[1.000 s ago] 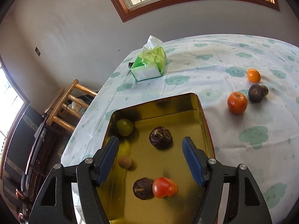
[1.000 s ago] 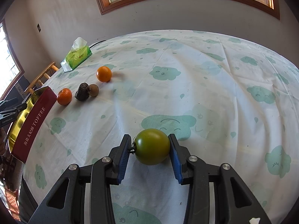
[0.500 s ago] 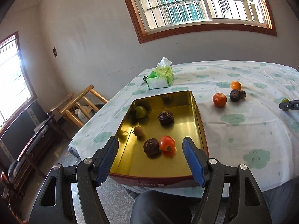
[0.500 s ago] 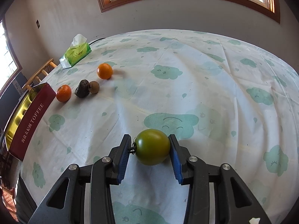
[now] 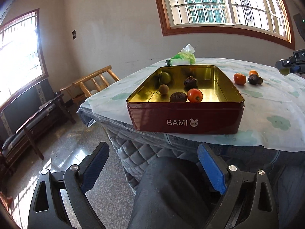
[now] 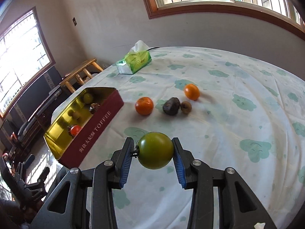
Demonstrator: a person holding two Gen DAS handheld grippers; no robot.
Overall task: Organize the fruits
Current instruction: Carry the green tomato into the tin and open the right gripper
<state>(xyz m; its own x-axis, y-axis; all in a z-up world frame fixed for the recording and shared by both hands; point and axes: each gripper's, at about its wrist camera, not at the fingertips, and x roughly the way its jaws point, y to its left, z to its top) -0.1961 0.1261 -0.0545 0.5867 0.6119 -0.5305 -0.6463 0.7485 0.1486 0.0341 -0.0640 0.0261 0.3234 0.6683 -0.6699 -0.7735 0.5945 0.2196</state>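
Observation:
My right gripper (image 6: 152, 141) is shut on a green tomato (image 6: 155, 152) and holds it in the air above the tablecloth, to the right of the red tin (image 6: 99, 126). The tin (image 5: 185, 118) has a gold inside that holds a red tomato (image 5: 194, 95), two dark fruits, a green fruit (image 5: 165, 77) and a small brown one. Two oranges (image 6: 144, 106), a dark fruit (image 6: 171, 106) and a brown fruit (image 6: 186, 107) lie on the cloth. My left gripper (image 5: 152, 150) hangs below the table's edge in front of the tin, its jaws opening with nothing between them.
A green tissue box (image 6: 134, 62) stands at the table's far side. A person's knee (image 5: 171, 181) is right behind the left fingers. A wooden chair (image 5: 95, 82) and a dark bench (image 5: 38, 114) stand on the floor to the left.
The left gripper has pulled back from above the tin, down past the table's edge, and its jaws have spread wider. The right gripper has lifted the green tomato off the cloth toward the tin.

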